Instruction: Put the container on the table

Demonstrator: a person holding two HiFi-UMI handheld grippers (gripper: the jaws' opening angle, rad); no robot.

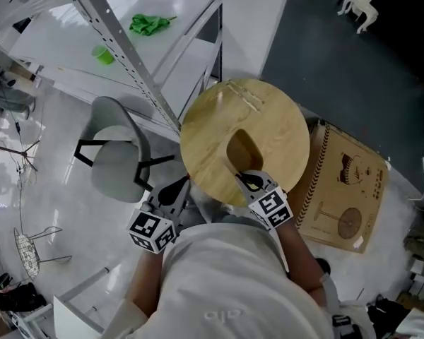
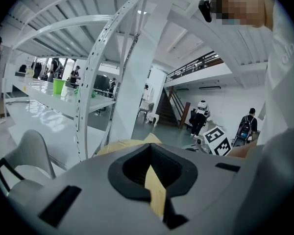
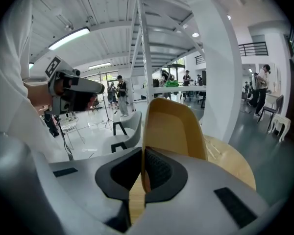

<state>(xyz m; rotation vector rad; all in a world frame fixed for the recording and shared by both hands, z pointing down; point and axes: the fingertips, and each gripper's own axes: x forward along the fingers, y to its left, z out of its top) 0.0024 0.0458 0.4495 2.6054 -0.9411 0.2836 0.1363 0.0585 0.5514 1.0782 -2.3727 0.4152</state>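
Observation:
The container [image 1: 244,141] is a round, light wooden piece with a scoop-shaped hollow in its middle, held up in front of the person over the floor. My right gripper [image 1: 253,182] is shut on the hollow's thin upright wall [image 3: 174,129] at the container's near edge. My left gripper [image 1: 171,196] holds the near left rim, and a thin wooden edge [image 2: 154,190] is pinched between its jaws. The white table [image 1: 71,34] lies at the far left, behind a slanted metal frame.
A green cup [image 1: 103,55] and a green cloth [image 1: 150,24] lie on the table. A grey chair [image 1: 116,157] stands left of the container, and a white pillar [image 1: 254,20] is beyond it. A flat brown board [image 1: 346,189] rests on the floor to the right.

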